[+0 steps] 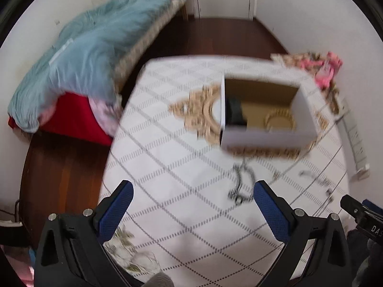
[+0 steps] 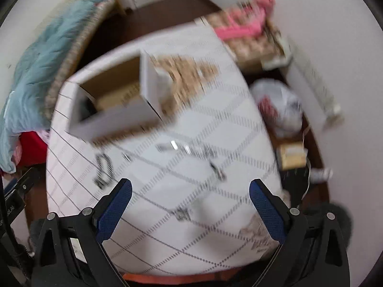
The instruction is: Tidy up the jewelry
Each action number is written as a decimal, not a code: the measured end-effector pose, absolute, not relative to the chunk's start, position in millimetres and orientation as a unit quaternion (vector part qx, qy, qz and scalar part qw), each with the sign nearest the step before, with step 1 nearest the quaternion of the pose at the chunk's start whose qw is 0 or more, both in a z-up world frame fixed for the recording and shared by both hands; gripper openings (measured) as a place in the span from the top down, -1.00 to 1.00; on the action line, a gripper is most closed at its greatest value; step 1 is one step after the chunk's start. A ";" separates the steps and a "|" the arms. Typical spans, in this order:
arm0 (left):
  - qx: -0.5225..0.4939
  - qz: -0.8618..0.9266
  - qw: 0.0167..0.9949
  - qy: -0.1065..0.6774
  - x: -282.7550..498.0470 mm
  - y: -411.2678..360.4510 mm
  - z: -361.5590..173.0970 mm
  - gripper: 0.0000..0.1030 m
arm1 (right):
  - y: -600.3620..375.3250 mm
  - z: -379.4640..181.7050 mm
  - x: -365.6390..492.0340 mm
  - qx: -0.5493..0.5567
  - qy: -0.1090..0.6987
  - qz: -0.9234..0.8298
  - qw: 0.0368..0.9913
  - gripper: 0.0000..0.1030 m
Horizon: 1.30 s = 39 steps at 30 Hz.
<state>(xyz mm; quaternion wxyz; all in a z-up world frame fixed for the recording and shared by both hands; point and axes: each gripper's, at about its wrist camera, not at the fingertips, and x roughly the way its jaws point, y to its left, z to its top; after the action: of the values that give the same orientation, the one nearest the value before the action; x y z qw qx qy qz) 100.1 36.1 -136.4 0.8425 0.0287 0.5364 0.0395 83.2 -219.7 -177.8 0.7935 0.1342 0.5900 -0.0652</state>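
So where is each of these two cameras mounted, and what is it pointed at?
Left wrist view: sits on the left tool, looks forward and down over the patterned table at the open white box and a silver chain; its blue fingers show, spread apart.
Right wrist view: sits on the right tool, looks at the same table from further right; its own blue fingers show.
Shared: table, box, chain, blue blanket.

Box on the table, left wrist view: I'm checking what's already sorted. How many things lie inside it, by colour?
Black item: 1
Gold ring-shaped piece: 1
Total: 2, as far as the blur allows.
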 end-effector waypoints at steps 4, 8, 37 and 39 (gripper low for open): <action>0.034 0.042 0.825 0.562 90.3 32.7 -171.3 -0.99 | -218.4 -222.8 65.8 0.149 0.610 -0.060 0.776 -0.50; 0.035 0.041 0.816 0.576 83.9 33.3 -189.5 -0.99 | -202.7 -252.0 59.1 0.128 0.614 -0.057 0.777 -0.28; -0.016 -0.007 0.805 0.593 120.9 36.1 -217.2 -0.98 | -228.0 -145.4 71.3 0.206 0.481 -0.014 0.852 0.88; -0.013 -0.019 0.802 0.596 129.3 30.4 -226.6 -0.91 | -226.4 -153.1 75.7 0.204 0.486 -0.015 0.850 0.88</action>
<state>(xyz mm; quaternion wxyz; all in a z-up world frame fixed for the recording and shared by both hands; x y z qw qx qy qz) 129.3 30.4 -226.6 0.8023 -0.0128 0.5964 -0.0193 75.7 -226.4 -153.1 0.8497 0.2045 0.4857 -0.0154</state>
